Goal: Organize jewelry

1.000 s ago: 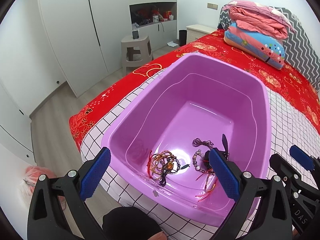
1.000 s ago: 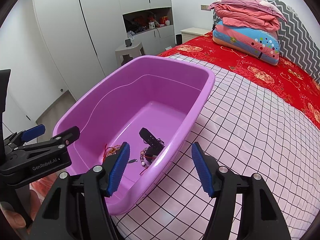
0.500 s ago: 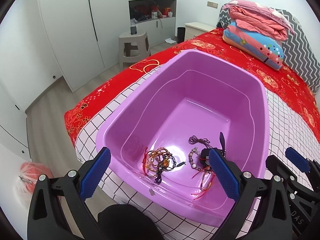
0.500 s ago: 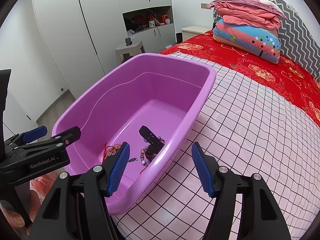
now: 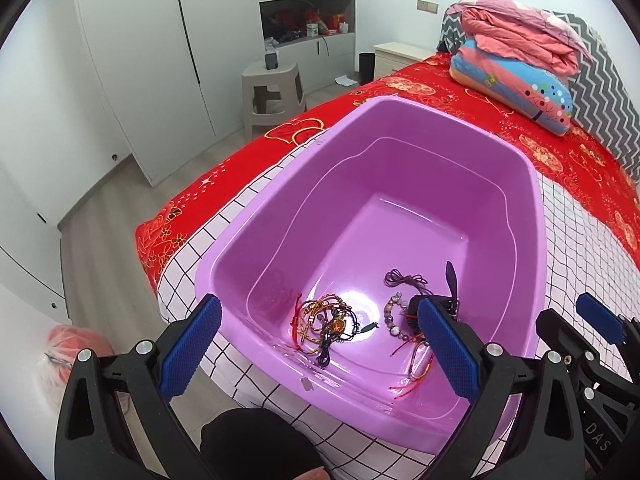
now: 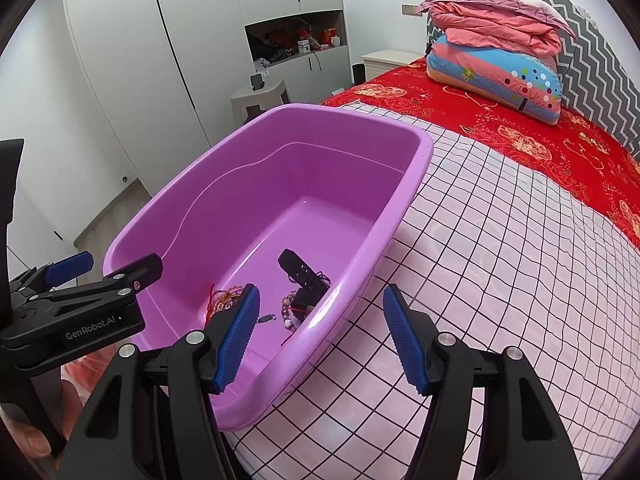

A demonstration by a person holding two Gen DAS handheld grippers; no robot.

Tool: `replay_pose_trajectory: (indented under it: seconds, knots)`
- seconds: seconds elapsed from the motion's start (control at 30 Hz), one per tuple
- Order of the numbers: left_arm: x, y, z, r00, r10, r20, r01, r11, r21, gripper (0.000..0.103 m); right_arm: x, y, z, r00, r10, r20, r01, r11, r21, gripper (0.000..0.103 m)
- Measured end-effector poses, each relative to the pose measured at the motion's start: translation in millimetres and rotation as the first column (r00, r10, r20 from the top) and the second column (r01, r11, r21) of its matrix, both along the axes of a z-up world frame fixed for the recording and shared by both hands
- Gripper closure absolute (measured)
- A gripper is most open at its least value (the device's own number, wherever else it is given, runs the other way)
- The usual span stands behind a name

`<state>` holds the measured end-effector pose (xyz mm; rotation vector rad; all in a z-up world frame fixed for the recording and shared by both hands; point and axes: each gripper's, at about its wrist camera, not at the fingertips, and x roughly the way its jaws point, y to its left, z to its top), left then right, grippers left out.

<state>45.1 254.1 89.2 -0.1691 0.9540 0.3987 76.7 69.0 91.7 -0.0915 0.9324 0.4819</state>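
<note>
Bed point(image 6: 500, 280) under a checked cover carries a purple tub point(image 5: 400, 184) — tangled bracelets point(image 5: 326, 326) and a beaded strand point(image 5: 394, 320) lie at its near end. Left gripper point(image 5: 320, 354) and right gripper point(image 6: 320, 340) hover spread, holding nothing.

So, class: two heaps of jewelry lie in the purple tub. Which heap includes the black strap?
The heap with the beaded bracelet, nearer the right gripper. The other, the tangle of gold and red cords, has no strap.
</note>
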Motion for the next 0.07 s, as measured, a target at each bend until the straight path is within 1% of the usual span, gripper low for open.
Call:
replay_pose_trajectory:
  seconds: [0.07]
  knots:
    - [-0.9, 0.0, -0.5, 1.000, 0.001, -0.001, -0.001, 1.000, -0.003, 0.006, -0.2, 0.1, -0.2, 1.000, 0.000, 0.001, 0.000, 1.000, -0.001, 0.041]
